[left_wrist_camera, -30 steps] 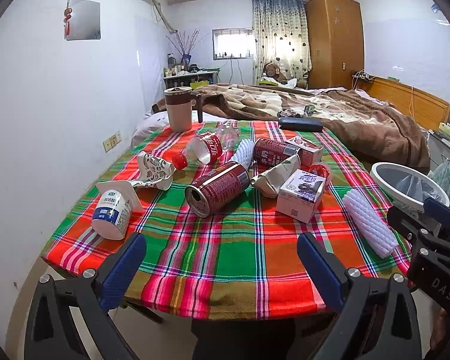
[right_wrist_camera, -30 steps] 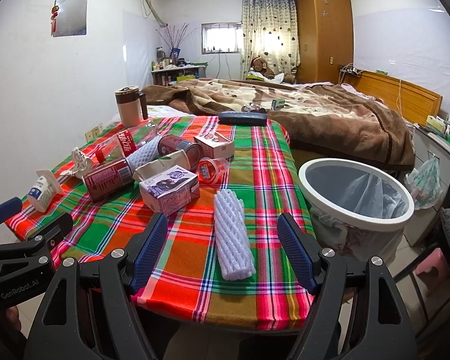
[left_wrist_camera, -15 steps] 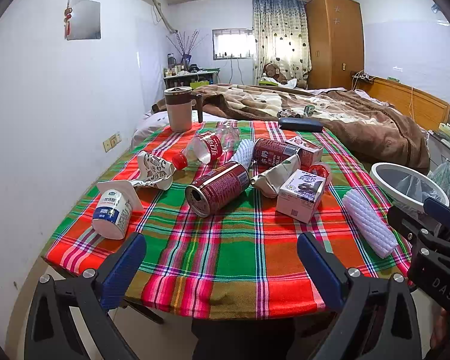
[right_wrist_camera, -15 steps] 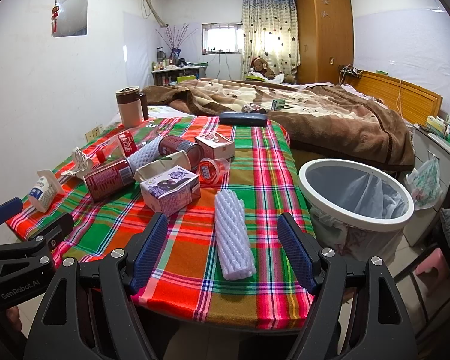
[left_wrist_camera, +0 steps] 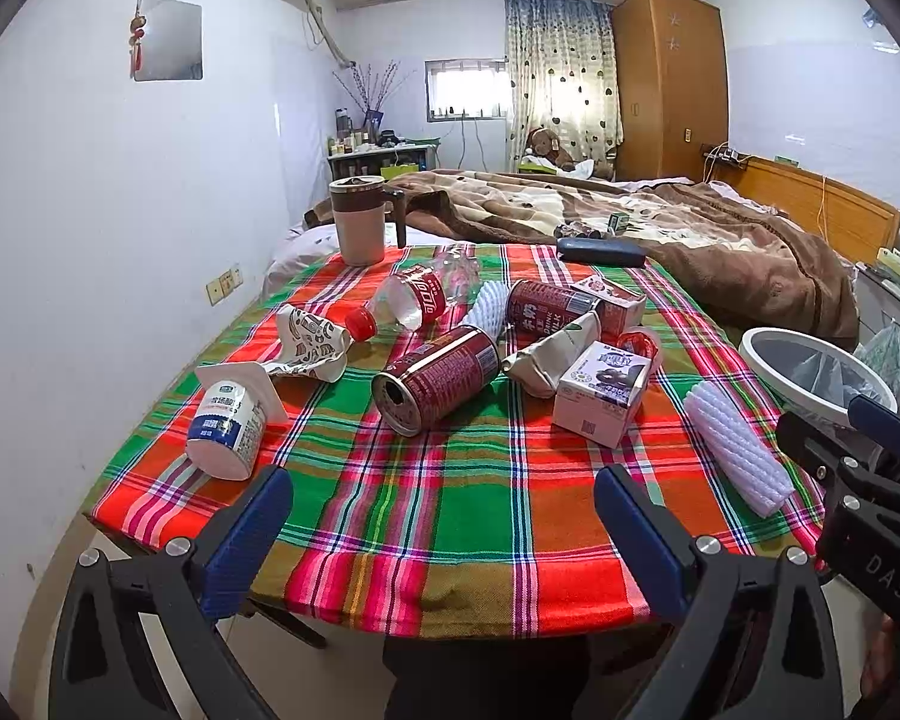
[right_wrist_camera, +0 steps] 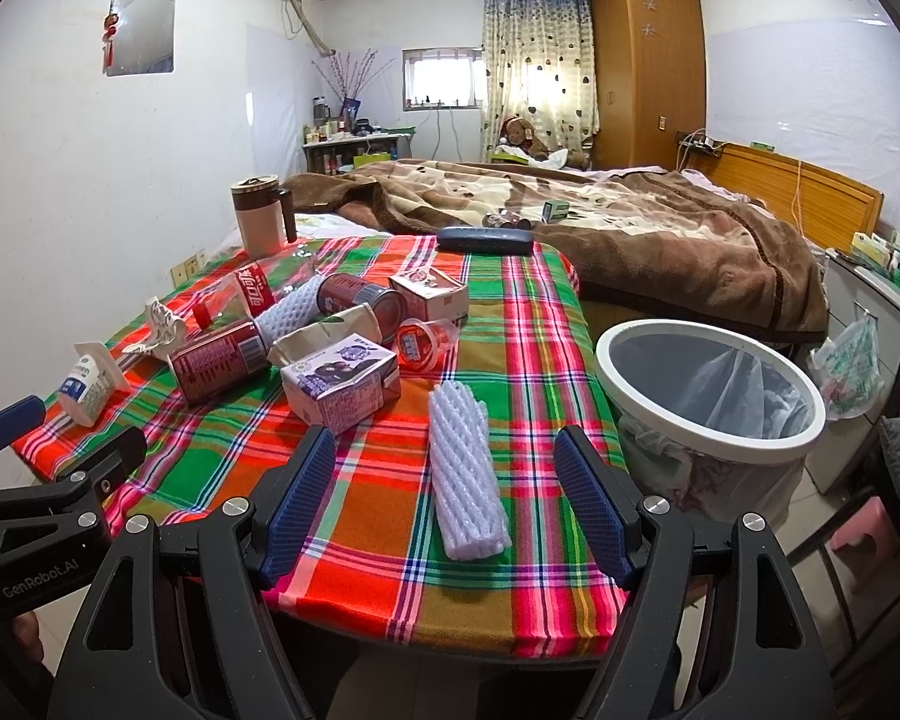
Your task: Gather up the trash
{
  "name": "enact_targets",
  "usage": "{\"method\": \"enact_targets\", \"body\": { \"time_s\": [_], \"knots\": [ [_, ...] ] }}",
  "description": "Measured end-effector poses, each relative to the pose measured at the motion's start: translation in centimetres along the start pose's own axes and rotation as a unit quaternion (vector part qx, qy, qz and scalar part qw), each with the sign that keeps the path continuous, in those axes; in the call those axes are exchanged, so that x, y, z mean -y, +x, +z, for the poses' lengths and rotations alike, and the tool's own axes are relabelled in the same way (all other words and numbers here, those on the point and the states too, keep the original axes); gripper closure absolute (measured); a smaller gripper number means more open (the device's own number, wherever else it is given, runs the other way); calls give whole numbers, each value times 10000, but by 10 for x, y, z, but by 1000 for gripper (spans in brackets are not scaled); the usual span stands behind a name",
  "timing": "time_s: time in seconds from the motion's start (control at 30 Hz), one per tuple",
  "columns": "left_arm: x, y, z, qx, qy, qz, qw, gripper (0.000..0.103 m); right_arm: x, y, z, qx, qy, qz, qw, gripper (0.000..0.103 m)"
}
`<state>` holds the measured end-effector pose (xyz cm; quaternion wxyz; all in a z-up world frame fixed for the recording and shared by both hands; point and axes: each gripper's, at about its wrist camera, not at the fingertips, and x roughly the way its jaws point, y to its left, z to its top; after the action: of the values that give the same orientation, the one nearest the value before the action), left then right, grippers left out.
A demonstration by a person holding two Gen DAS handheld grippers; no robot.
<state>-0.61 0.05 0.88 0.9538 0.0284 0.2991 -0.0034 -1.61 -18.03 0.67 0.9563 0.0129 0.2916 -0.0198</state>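
Note:
Trash lies scattered on a plaid-clothed table [left_wrist_camera: 480, 498]: a yogurt cup [left_wrist_camera: 225, 423], a crumpled paper cup [left_wrist_camera: 309, 342], a cola bottle [left_wrist_camera: 417, 300], a red can [left_wrist_camera: 435, 378], a milk carton [left_wrist_camera: 603, 390] and a white foam sleeve [left_wrist_camera: 735, 456]. My left gripper [left_wrist_camera: 444, 534] hovers open over the table's near edge, nothing between its fingers. My right gripper [right_wrist_camera: 444, 510] is open near the front edge, its fingers on either side of the foam sleeve [right_wrist_camera: 465, 477] without touching it. A white-rimmed bin [right_wrist_camera: 711, 384] with a liner stands right of the table.
A lidded mug [left_wrist_camera: 360, 219] and a dark case [left_wrist_camera: 600, 252] sit at the table's far end. Behind lies a bed with a brown blanket [right_wrist_camera: 630, 228]. A wall runs along the left. A plastic bag [right_wrist_camera: 849, 369] hangs right of the bin.

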Motion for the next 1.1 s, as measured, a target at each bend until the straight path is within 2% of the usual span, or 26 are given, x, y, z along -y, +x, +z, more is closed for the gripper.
{"method": "enact_targets", "body": {
  "time_s": [0.63, 0.77, 0.9, 1.1],
  "knots": [
    [-6, 4, -1, -57, -38, -65, 10000, 1, 1, 1, 0, -11, 17, -11, 10000, 26],
    [-14, 17, -4, -241, -16, -159, 9996, 2, 8, 6, -2, -101, 127, 52, 9999, 26],
    [-26, 33, -6, -501, -126, -444, 9977, 13, 15, 16, -7, -176, 163, 81, 9997, 26],
    [-46, 50, 3, -578, -237, -650, 9959, 14, 20, 31, -9, -352, 151, 116, 9992, 35]
  ]
}}
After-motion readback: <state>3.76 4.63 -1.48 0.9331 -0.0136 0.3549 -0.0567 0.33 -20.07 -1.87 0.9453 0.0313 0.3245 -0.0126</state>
